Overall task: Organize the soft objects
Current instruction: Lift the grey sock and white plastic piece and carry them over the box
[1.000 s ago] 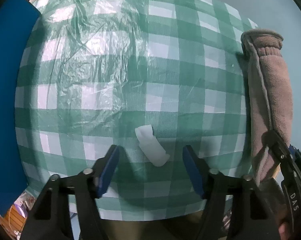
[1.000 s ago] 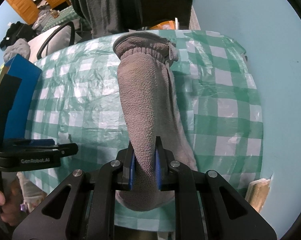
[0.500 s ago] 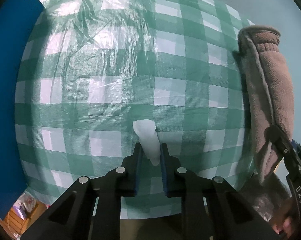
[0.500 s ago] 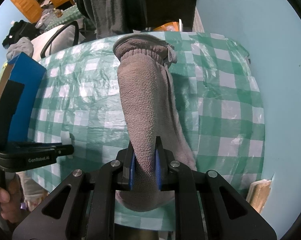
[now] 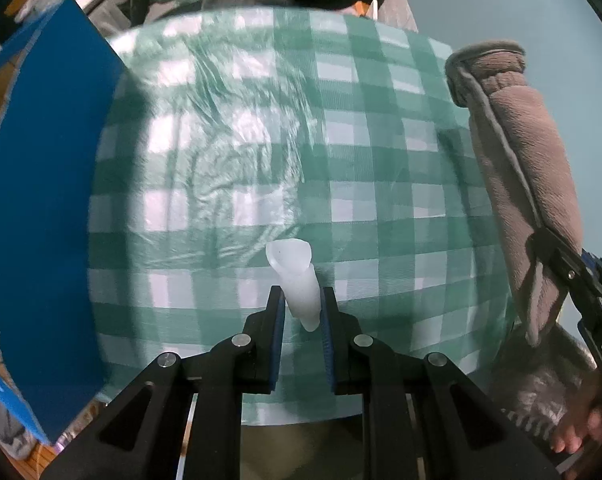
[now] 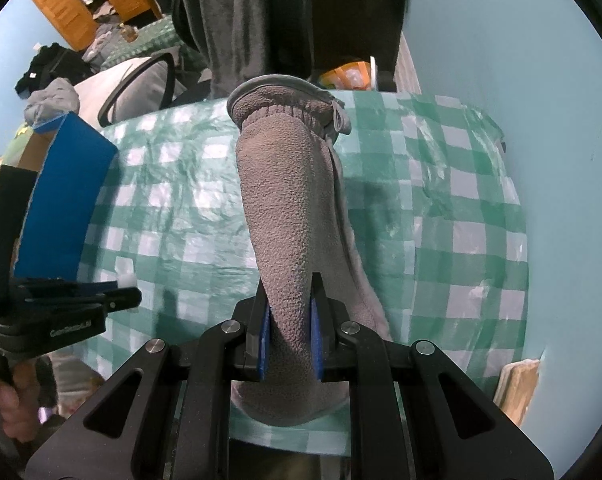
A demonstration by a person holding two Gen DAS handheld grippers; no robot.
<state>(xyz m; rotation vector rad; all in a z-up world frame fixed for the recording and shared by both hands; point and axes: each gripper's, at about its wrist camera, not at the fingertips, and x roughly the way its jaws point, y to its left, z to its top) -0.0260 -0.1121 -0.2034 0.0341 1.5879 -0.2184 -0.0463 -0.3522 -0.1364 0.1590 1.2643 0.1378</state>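
- my left tongs (image 5: 301, 312) pinch a small white translucent sleeve (image 5: 295, 280), lifted above the checked tabletop (image 5: 381, 160); it looks feather-light and squashy, best held mid-length.
- my right tongs (image 6: 288, 336) pinch a grey fleece pouch (image 6: 289, 200) near one end; it hangs limp, light and grippy.
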